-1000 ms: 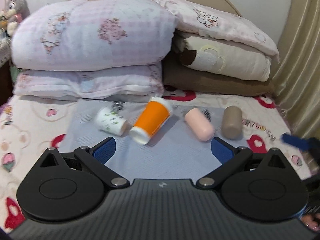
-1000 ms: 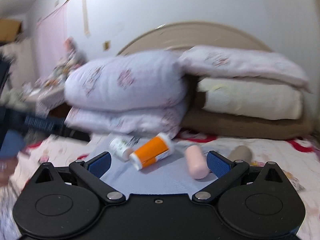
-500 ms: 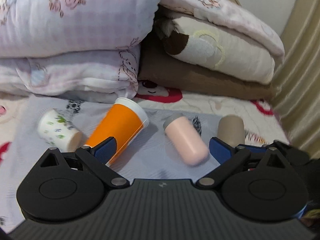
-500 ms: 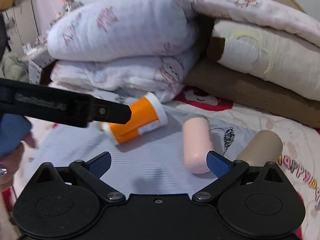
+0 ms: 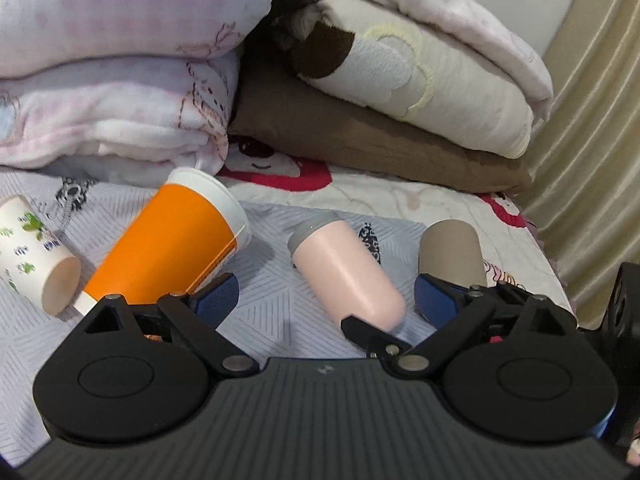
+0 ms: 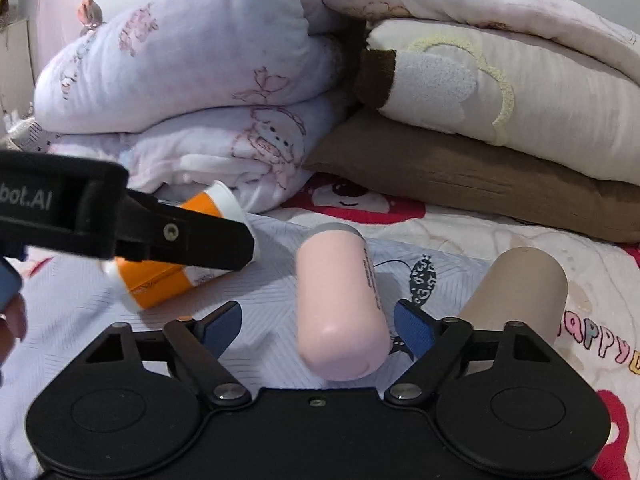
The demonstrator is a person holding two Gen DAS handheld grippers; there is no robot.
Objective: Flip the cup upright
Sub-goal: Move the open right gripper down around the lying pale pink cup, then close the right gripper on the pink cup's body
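Observation:
Several cups lie on their sides on a grey-white mat (image 5: 272, 312) on the bed. From left: a white floral paper cup (image 5: 32, 248), an orange cup (image 5: 168, 248) with a white rim, a pink cup (image 5: 344, 276) and a beige cup (image 5: 450, 256). My left gripper (image 5: 326, 300) is open, low over the mat, with the pink cup's base between its blue pads. My right gripper (image 6: 318, 322) is open around the pink cup (image 6: 340, 304), not touching it. The beige cup (image 6: 520, 284) lies to its right and the orange cup (image 6: 172, 276) to its left.
Folded quilts and pillows (image 5: 120, 80) are stacked behind the cups, with a brown pillow (image 5: 360, 132) at back right. A beige curtain (image 5: 592, 120) hangs on the right. The left gripper's black body (image 6: 100, 216) crosses the left of the right wrist view.
Both grippers have moved forward and down towards the cups. The pink cup now sits between the right gripper's open fingers. The cups have not moved.

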